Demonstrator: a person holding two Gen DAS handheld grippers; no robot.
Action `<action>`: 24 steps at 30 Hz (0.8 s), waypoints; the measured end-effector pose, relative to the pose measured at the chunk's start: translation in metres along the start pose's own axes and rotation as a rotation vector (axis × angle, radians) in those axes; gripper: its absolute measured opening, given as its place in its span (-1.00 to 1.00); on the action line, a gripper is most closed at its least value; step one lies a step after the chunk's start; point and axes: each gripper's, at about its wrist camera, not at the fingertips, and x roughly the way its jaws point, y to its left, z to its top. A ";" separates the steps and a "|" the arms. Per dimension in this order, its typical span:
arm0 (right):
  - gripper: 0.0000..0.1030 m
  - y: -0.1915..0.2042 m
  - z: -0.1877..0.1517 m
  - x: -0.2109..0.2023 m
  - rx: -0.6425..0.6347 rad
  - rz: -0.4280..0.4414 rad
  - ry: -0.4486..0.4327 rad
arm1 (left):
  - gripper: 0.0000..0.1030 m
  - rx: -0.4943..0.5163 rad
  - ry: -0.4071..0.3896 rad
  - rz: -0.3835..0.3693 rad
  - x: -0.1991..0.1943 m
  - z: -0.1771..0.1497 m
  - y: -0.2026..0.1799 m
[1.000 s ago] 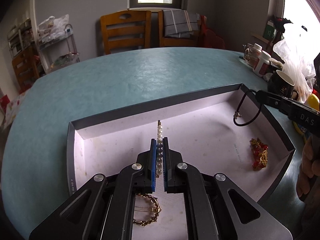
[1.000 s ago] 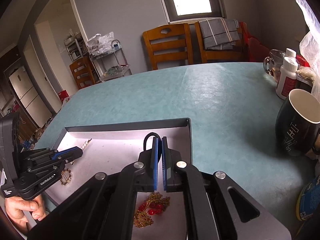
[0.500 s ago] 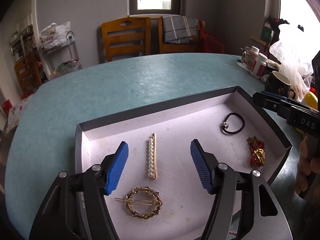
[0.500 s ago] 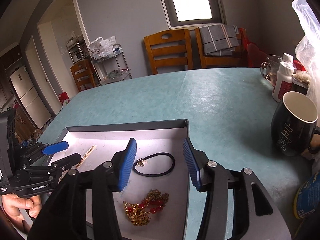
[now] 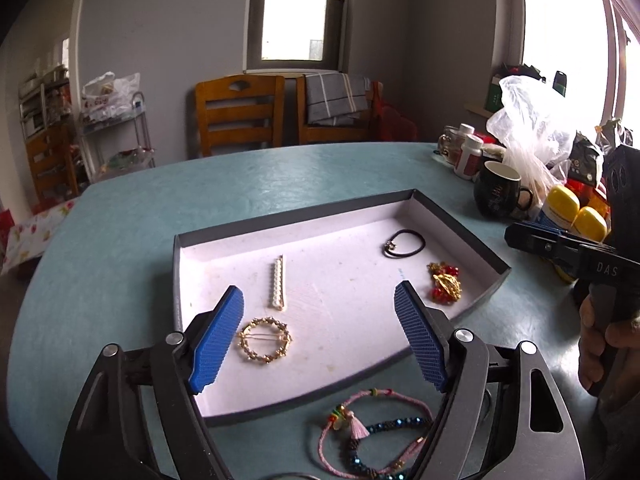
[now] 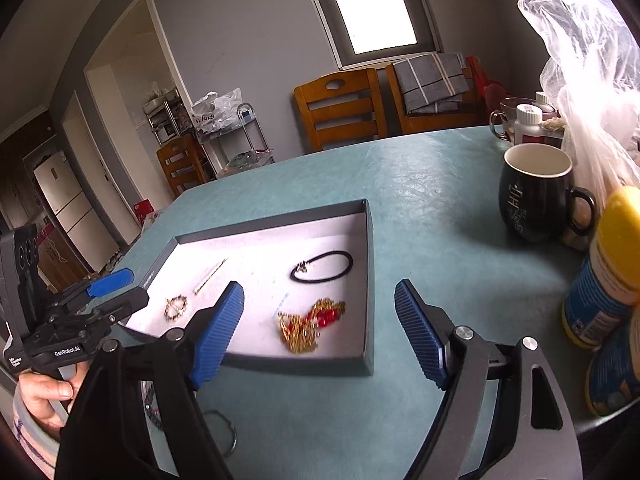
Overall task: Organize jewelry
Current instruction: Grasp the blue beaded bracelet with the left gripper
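Note:
A shallow grey tray point(image 5: 296, 215) with a white floor sits on the teal table. In it lie a pearl hair clip point(image 5: 278, 289), a round gold brooch point(image 5: 264, 339), a black hair tie point(image 5: 404, 243) and a gold-and-red chain point(image 5: 445, 282). My left gripper point(image 5: 319, 336) is open and empty above the tray's near edge. My right gripper point(image 6: 319, 334) is open and empty, over the tray's near right corner point(image 6: 366, 364). A pink cord bracelet point(image 5: 360, 432) and a dark beaded bracelet point(image 5: 394, 426) lie on the table in front of the tray.
A black mug point(image 6: 536, 196), a yellow-capped bottle point(image 6: 606, 268), a white bottle point(image 6: 528, 122), a glass cup point(image 6: 506, 118) and a plastic bag point(image 6: 588, 80) crowd the table's right side. Two wooden chairs point(image 5: 238, 114) stand behind the table. A thin wire ring point(image 6: 224, 432) lies near my right gripper.
Both grippers opened, the left letting go of the pearl clip and the right of the black hair tie into the tray, then both pulled back and up.

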 end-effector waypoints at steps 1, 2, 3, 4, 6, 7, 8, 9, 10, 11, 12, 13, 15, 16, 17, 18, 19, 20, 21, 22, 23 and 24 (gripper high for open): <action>0.50 0.001 -0.007 -0.005 -0.003 0.001 0.006 | 0.55 0.021 -0.005 -0.015 -0.006 -0.004 -0.006; 0.50 0.002 -0.016 -0.011 -0.007 -0.001 0.011 | 0.55 0.046 -0.014 -0.025 -0.012 -0.009 -0.013; 0.50 0.002 -0.021 -0.015 -0.007 -0.002 0.013 | 0.54 0.069 -0.027 -0.034 -0.019 -0.014 -0.019; 0.50 0.001 -0.026 -0.018 -0.003 -0.001 0.017 | 0.54 0.091 -0.033 -0.049 -0.025 -0.019 -0.025; 0.50 -0.001 -0.035 -0.023 0.014 0.009 0.024 | 0.54 0.121 -0.025 -0.069 -0.033 -0.029 -0.035; 0.50 -0.003 -0.039 -0.025 0.024 0.016 0.026 | 0.54 0.137 -0.018 -0.077 -0.036 -0.034 -0.039; 0.50 -0.005 -0.043 -0.026 0.034 0.023 0.028 | 0.54 0.158 -0.009 -0.083 -0.038 -0.038 -0.043; 0.50 -0.006 -0.045 -0.025 0.041 0.031 0.034 | 0.54 0.177 -0.004 -0.082 -0.040 -0.043 -0.047; 0.50 -0.007 -0.047 -0.024 0.048 0.037 0.040 | 0.54 0.196 0.004 -0.081 -0.042 -0.047 -0.050; 0.50 -0.007 -0.048 -0.024 0.054 0.039 0.046 | 0.54 0.213 0.014 -0.083 -0.043 -0.051 -0.053; 0.51 -0.008 -0.049 -0.025 0.062 0.045 0.042 | 0.54 0.225 0.025 -0.090 -0.043 -0.055 -0.055; 0.52 -0.009 -0.050 -0.027 0.066 0.052 0.037 | 0.54 0.236 0.040 -0.097 -0.043 -0.059 -0.057; 0.58 -0.013 -0.050 -0.027 0.081 0.060 0.035 | 0.54 0.273 0.070 -0.091 -0.039 -0.065 -0.062; 0.58 -0.014 -0.048 -0.026 0.091 0.062 0.038 | 0.52 0.295 0.084 -0.081 -0.036 -0.068 -0.066; 0.58 -0.016 -0.049 -0.026 0.099 0.062 0.039 | 0.50 0.312 0.092 -0.068 -0.033 -0.071 -0.069; 0.58 -0.017 -0.048 -0.026 0.104 0.065 0.039 | 0.38 0.323 0.103 -0.066 -0.030 -0.073 -0.071; 0.58 -0.017 -0.048 -0.026 0.105 0.069 0.038 | 0.26 0.327 0.116 -0.070 -0.027 -0.073 -0.073; 0.59 -0.017 -0.048 -0.026 0.105 0.070 0.038 | 0.14 0.327 0.131 -0.076 -0.025 -0.075 -0.075; 0.61 -0.017 -0.048 -0.026 0.104 0.070 0.039 | -0.14 0.326 0.151 -0.087 -0.021 -0.076 -0.076; 0.61 -0.017 -0.048 -0.026 0.104 0.070 0.040 | -0.26 0.329 0.169 -0.101 -0.019 -0.078 -0.078; 0.62 -0.016 -0.048 -0.025 0.104 0.070 0.042 | -0.27 0.338 0.176 -0.110 -0.018 -0.079 -0.081; 0.62 -0.016 -0.048 -0.025 0.105 0.070 0.044 | -0.27 0.354 0.181 -0.104 -0.017 -0.081 -0.085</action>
